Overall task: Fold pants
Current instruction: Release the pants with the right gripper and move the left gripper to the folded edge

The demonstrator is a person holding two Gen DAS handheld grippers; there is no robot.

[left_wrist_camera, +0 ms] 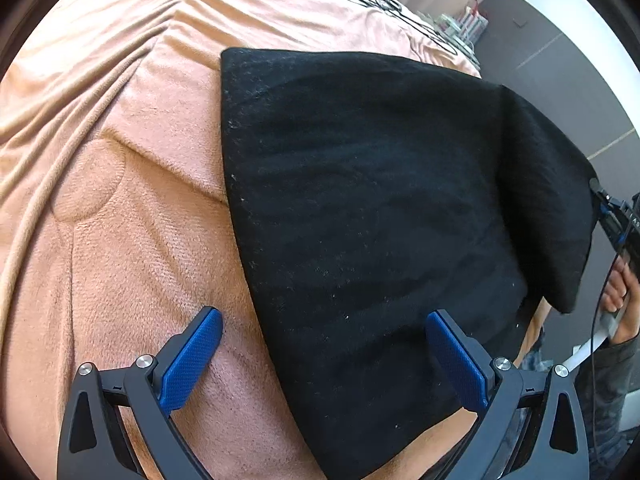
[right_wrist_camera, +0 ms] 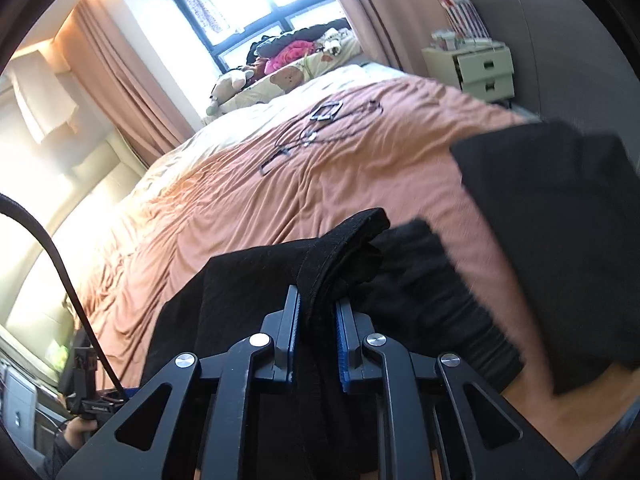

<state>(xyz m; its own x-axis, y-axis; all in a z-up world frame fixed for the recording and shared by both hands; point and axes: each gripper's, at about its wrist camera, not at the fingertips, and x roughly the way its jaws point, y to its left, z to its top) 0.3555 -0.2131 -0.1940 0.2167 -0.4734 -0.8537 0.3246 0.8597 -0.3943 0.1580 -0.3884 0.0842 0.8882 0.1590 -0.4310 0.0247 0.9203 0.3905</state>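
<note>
Black pants [left_wrist_camera: 380, 208] lie partly folded on a peach blanket [left_wrist_camera: 120, 200] on the bed. My left gripper [left_wrist_camera: 324, 320] is open and empty just above the pants' near left edge, one finger over the blanket and one over the cloth. My right gripper [right_wrist_camera: 318, 304] is shut on a bunched fold of the black pants [right_wrist_camera: 340, 248] and holds it lifted above the bed. A further flap of the pants [right_wrist_camera: 560, 220] hangs at the right of the right wrist view, blurred.
A phone and black cables [right_wrist_camera: 320, 120] lie on the blanket farther up the bed. Pillows and a clothes pile [right_wrist_camera: 296, 56] sit under the window. A pale drawer unit [right_wrist_camera: 476, 68] stands at the bedside. The bed's edge and grey floor [left_wrist_camera: 560, 64] are at right.
</note>
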